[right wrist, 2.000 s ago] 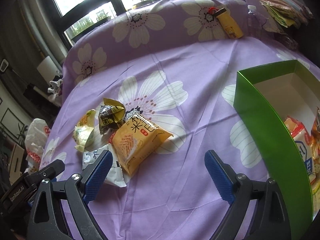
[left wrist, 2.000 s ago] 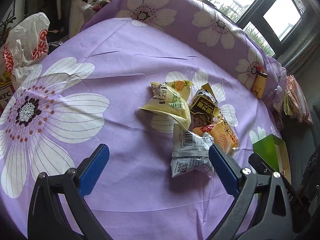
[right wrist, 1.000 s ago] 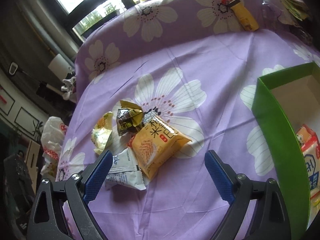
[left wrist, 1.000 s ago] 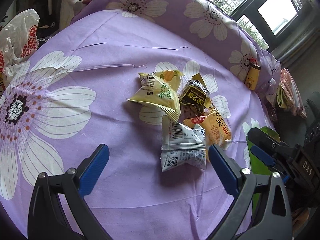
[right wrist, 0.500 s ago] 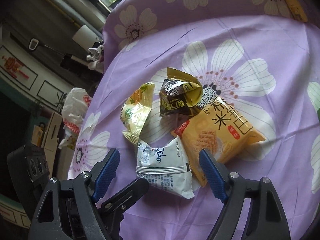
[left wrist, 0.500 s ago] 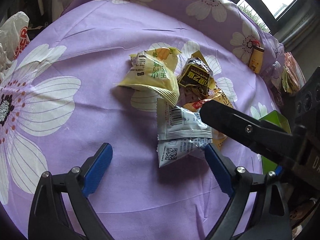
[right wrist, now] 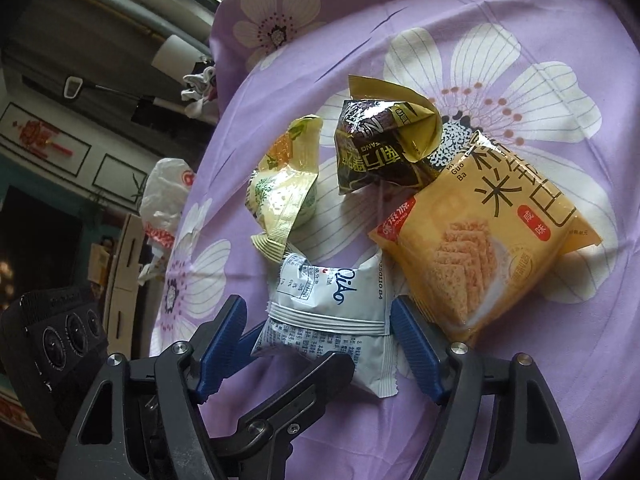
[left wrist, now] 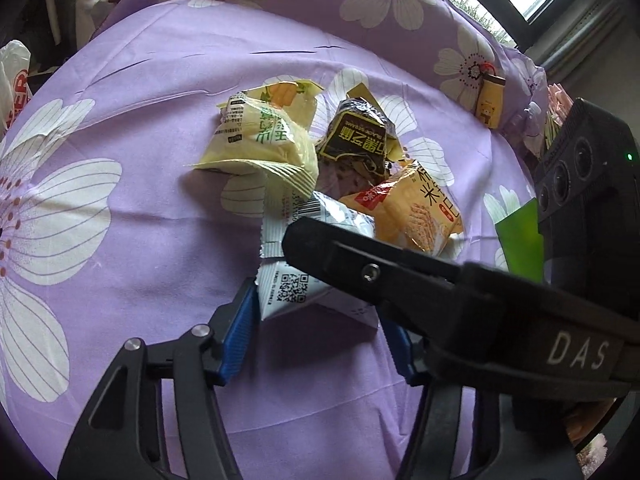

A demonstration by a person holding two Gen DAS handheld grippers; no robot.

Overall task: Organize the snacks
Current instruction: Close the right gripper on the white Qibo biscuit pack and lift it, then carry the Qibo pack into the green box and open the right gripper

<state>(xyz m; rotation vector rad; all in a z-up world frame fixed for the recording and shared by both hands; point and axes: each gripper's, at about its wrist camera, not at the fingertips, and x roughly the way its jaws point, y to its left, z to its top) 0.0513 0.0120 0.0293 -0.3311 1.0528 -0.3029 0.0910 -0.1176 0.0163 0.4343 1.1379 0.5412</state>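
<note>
The white snack packet (right wrist: 326, 320) lies on the surface (right wrist: 500, 32), covered by a purple cloth printed with white flowers, at the near edge of a small heap of snacks. Both hand-held grippers meet at it. The right hand-held gripper (right wrist: 316, 344) has its blue pads on either side of the packet, close against its edges, but I cannot tell if they are pressing it. The left hand-held gripper (left wrist: 320, 328) brackets the same packet (left wrist: 288, 284) from the opposite side; its left pad touches the packet's corner, while the right pad is largely hidden behind the other tool's black finger, so its grip cannot be judged either. Just beyond the white packet lie an orange cracker bag (right wrist: 488, 236), a dark brown wrapped snack (right wrist: 380, 152) and a pale yellow packet (right wrist: 284, 196), all touching one another. A green box (left wrist: 520, 240) edge shows at the right in the left wrist view.
</note>
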